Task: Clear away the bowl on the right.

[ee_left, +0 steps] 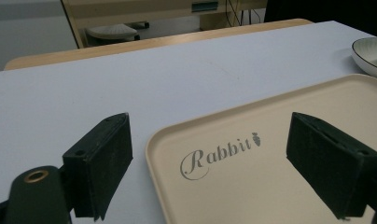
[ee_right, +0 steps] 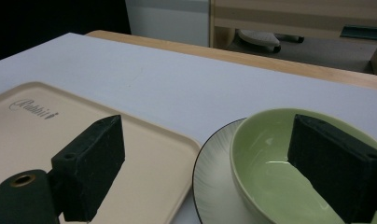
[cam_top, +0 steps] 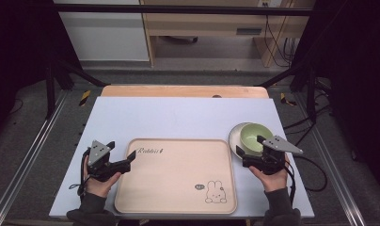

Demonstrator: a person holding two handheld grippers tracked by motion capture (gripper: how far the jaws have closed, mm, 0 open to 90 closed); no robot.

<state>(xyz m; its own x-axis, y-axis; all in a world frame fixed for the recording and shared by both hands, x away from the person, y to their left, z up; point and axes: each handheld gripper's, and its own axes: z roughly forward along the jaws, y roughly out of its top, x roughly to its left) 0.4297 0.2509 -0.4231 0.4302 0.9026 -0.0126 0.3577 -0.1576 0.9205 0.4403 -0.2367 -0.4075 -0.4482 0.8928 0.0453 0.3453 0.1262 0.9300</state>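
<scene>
A beige tray (cam_top: 178, 181) printed with "Rabbit" and a small bunny lies at the table's front middle. Right of it, a green bowl (cam_top: 254, 134) sits on a white dark-rimmed plate (cam_top: 234, 136). My left gripper (cam_top: 130, 160) is open at the tray's far-left corner. In the left gripper view (ee_left: 210, 154) one jaw is over the table and the other over the tray (ee_left: 252, 186). My right gripper (cam_top: 249, 146) is open at the bowl. In the right gripper view (ee_right: 210, 154) one jaw is over the bowl's (ee_right: 266, 163) hollow and the other over the tray (ee_right: 37, 140). The plate (ee_right: 210, 182) lies between them.
A pale blue mat (cam_top: 178, 117) covers the wooden table (cam_top: 183, 90), bare beyond the tray. Black frame posts (cam_top: 51, 84) stand on both sides. Cables (cam_top: 315, 169) trail off the right edge. Wooden furniture (cam_top: 216, 23) stands past the table.
</scene>
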